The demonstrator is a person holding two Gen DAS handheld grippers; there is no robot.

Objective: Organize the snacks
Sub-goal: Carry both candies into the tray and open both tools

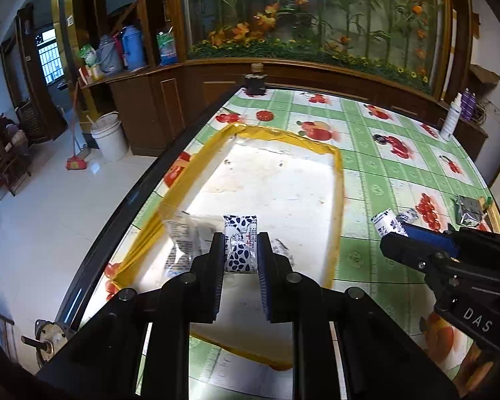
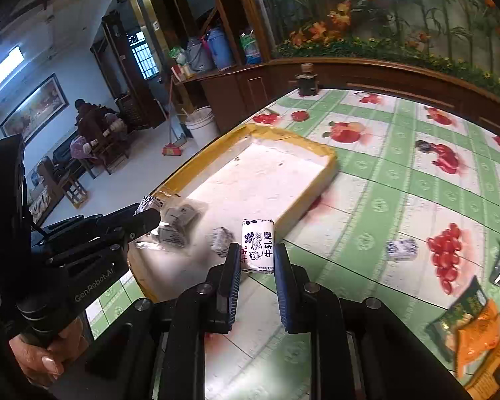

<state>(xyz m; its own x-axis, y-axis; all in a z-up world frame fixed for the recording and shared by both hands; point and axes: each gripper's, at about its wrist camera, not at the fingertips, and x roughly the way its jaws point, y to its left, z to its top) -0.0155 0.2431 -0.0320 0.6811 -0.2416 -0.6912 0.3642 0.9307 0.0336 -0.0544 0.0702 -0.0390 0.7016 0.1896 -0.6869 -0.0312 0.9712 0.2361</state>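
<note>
My left gripper [image 1: 240, 246] is shut on a white nougat candy with dark blue print [image 1: 239, 245] and holds it over the near end of the shallow white tray with a yellow taped rim [image 1: 336, 180]. My right gripper [image 2: 257, 256] is shut on a like nougat candy [image 2: 258, 245], beside the tray's near right corner [image 2: 303, 200]. Clear-wrapped snack packs [image 1: 188, 238] lie in the tray to the left; they also show in the right wrist view [image 2: 178, 223]. A small wrapped candy [image 2: 222, 240] lies in the tray.
A loose blue-print candy [image 2: 401, 249] lies on the fruit-print tablecloth to the right. Orange and green snack bags [image 2: 473, 326] and a silver pack [image 1: 468, 211] lie at the right edge. A dark jar [image 1: 254, 81] and white bottle [image 1: 450, 121] stand at the far side.
</note>
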